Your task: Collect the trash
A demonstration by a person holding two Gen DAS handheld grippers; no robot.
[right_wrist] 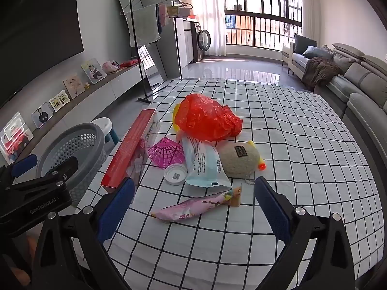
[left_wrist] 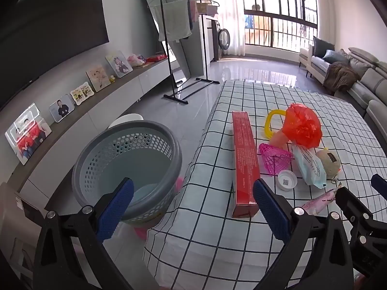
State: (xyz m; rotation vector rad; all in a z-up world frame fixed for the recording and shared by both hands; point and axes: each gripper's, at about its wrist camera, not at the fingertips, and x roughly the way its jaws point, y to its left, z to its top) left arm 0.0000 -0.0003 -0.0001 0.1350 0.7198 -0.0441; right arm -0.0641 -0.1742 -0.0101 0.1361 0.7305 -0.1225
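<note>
A grey perforated basket point(left_wrist: 128, 166) point(right_wrist: 72, 149) stands on the floor left of a table with a checked cloth point(left_wrist: 217, 229) point(right_wrist: 302, 169). On the cloth lie a long red box point(left_wrist: 244, 162) point(right_wrist: 133, 149), a pink mesh cone point(left_wrist: 274, 157) point(right_wrist: 165, 151), a white lid point(left_wrist: 286, 180) point(right_wrist: 175, 174), a pale blue packet point(left_wrist: 310, 166) point(right_wrist: 205, 166), a red plastic bag point(left_wrist: 302, 125) point(right_wrist: 208, 118) and a pink wrapper point(left_wrist: 319, 200) point(right_wrist: 198, 207). My left gripper point(left_wrist: 191, 207) is open, over the table's left edge. My right gripper point(right_wrist: 193, 207) is open around the pink wrapper.
A beige plush toy point(right_wrist: 238, 159) lies by the packet and a yellow ring point(left_wrist: 272, 123) behind the bag. A clothes rack point(left_wrist: 183, 48), a TV shelf with photo frames point(left_wrist: 79, 96) and a grey sofa point(right_wrist: 358, 84) line the room. A white stool point(right_wrist: 104, 125) stands near the basket.
</note>
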